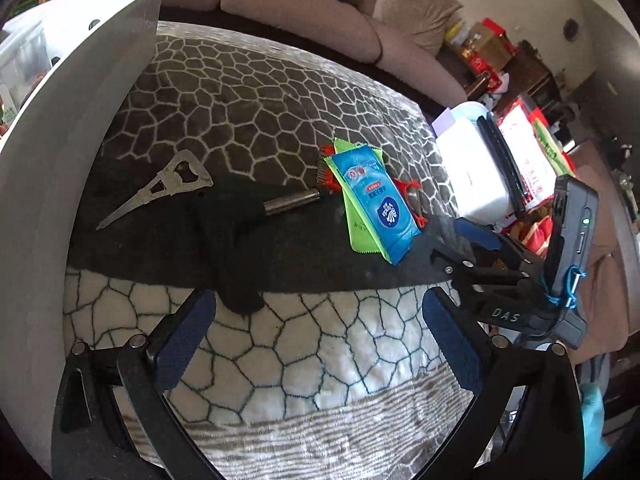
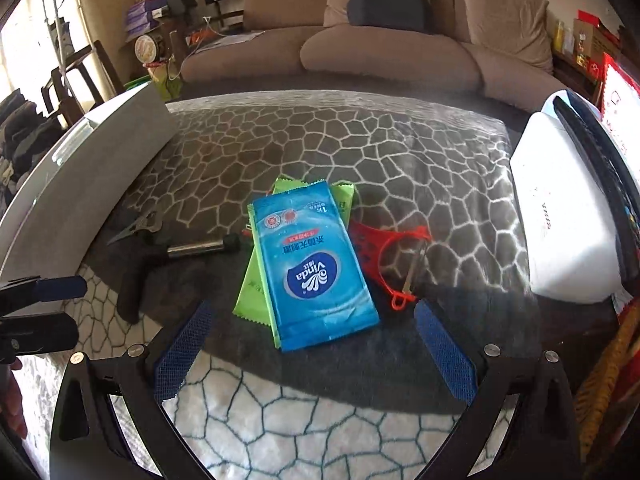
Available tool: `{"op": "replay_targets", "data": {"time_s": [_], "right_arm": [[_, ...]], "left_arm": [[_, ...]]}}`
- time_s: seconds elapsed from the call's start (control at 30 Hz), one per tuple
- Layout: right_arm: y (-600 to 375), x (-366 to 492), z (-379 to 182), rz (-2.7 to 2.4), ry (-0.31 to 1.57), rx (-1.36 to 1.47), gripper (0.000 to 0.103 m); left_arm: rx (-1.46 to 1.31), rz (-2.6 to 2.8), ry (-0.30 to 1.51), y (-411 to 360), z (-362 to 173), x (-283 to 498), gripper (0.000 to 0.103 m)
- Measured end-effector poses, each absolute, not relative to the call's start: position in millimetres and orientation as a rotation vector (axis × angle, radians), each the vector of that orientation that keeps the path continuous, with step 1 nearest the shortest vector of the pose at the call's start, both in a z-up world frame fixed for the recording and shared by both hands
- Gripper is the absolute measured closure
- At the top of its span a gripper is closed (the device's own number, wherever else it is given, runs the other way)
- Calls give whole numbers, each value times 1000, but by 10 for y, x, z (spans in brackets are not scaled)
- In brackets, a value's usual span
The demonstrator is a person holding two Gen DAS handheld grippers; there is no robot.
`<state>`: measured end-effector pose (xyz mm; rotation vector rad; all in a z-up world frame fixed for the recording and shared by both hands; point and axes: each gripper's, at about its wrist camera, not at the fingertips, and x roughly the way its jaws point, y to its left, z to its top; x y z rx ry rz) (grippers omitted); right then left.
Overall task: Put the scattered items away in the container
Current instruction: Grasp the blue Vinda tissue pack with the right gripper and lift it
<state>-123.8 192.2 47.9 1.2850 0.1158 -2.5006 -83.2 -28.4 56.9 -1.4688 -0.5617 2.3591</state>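
Blue packet (image 2: pixel 316 264) lies on green packets (image 2: pixel 256 292) mid-blanket, between both hand-held grippers, right (image 2: pixel 314 346) and left (image 1: pixel 320 338), each with jaws apart and empty. It looks light, soft, slippery; its near edge suits pinching.

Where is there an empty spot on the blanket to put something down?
The far grey blanket beyond the blue packet is bare, and so is the white part nearest the tongs. It's crowded in the middle: packets, red peeler, bottle opener.
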Motion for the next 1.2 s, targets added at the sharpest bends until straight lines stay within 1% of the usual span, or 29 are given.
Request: {"op": "replay_targets", "data": {"time_s": [0.13,0.27,0.37,0.4,0.47,0.53,0.6,0.73,0.83,0.9,1.07,1.13,1.2], "right_arm": [[1787,-1445,322,-2460,172,1294,1],[1658,-1695,155,-2419,287,1354,1],[1672,-1777,112,-2416,289,1371,10],[1689,-1773,126,-2425,281,1359,21],[1735,-1756,159,-2445,260,1355,35],[1774,-1726,181,-2422,200,1376,36],[1799,-1654,222,-2411,166,1376,40],[1859,-1348,386,-2395,11,1323,41],[1813,-1047,459,-2367,-20,1290,41],[1771,-855,514,-2348,-32,1269,41],[1611,-491,773,-2304,-40,1195,41],[1514,-357,906,-2285,-20,1158,41],[1410,-221,1043,-2276,13,1123,41]], "left_arm": [[-1470,2324,-609,-308,484,-957,0],[-1486,2315,-634,-352,362,-979,0],[-1505,2296,-671,-385,267,-956,0],[-1511,2292,-675,-391,243,-951,0],[-1523,2289,-681,-402,203,-941,0],[-1528,2284,-697,-412,183,-937,0],[-1525,2273,-724,-409,182,-931,0],[-1508,2236,-779,-371,206,-941,0],[-1500,2184,-873,-371,201,-964,0],[-1471,2157,-904,-345,265,-947,0],[-1429,2093,-890,-247,465,-880,0],[-1401,2064,-935,-270,532,-843,0],[-1350,2018,-1002,-316,588,-787,3]]}}
